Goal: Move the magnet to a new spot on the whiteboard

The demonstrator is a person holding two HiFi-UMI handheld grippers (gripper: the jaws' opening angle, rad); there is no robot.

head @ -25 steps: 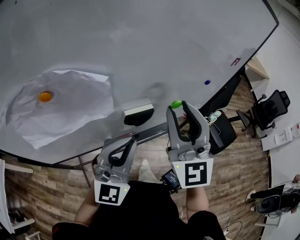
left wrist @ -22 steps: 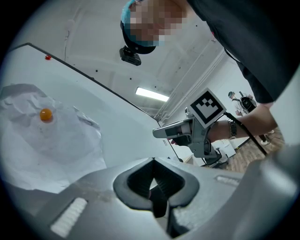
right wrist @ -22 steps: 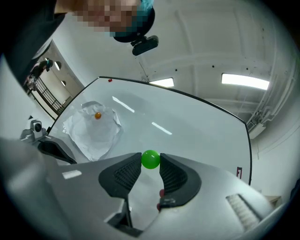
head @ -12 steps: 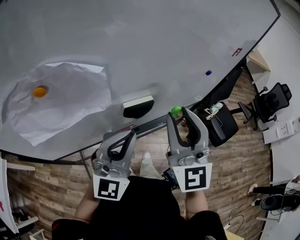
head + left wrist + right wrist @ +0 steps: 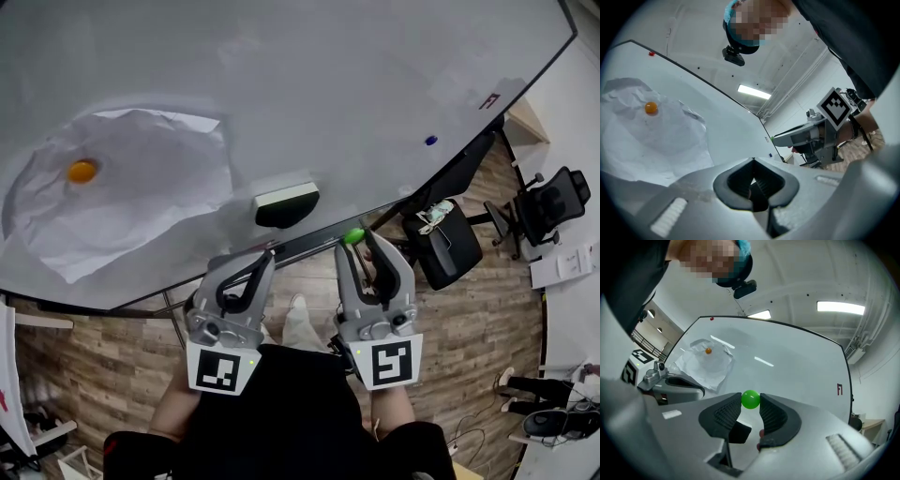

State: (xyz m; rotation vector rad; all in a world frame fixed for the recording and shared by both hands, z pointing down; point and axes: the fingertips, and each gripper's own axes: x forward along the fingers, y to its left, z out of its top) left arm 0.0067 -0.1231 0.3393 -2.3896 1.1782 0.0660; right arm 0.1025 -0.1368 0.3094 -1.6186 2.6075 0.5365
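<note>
A small green ball magnet (image 5: pixel 750 399) is pinched between the tips of my right gripper (image 5: pixel 751 401), which is shut on it. In the head view the green magnet (image 5: pixel 353 235) hangs just off the whiteboard's (image 5: pixel 356 84) lower edge, clear of the board's face. My left gripper (image 5: pixel 268 254) is beside it, to the left, with its jaws shut and nothing in them; in its own view the left gripper's (image 5: pixel 752 161) tips meet. An orange magnet (image 5: pixel 82 171) pins a crumpled white paper (image 5: pixel 141 202) to the board's left part.
A black-and-white eraser (image 5: pixel 286 203) sticks to the board near its lower edge. A blue magnet (image 5: pixel 430 141) and a red mark (image 5: pixel 489 100) are at the board's right. Two black office chairs (image 5: pixel 448 246) (image 5: pixel 553 202) stand on the wooden floor to the right.
My right gripper has come down with the green magnet, from over the board's face to just off its lower edge. The left gripper has stayed put.
</note>
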